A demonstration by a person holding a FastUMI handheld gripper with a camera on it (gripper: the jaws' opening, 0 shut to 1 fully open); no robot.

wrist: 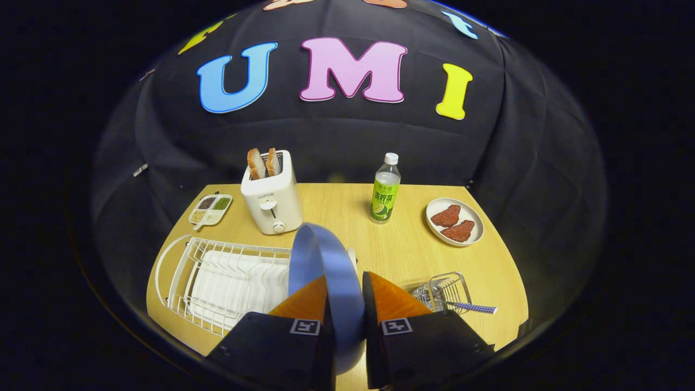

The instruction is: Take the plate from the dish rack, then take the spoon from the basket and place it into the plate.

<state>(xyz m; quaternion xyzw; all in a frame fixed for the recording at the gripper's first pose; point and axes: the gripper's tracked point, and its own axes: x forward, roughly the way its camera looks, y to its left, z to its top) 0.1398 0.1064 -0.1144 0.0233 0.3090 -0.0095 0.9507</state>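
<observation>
while my tool (pixel 346 304) pinches the blue plate (pixel 320 255) on edge between both orange fingers (pixel 304 301), i see the plate standing upright above the white dish rack's (pixel 217 282) right end. just right of the fingers sits the wire basket (pixel 442 293), the spoon's (pixel 472 308) checked handle poking out over the surface (pixel 407 250).
</observation>
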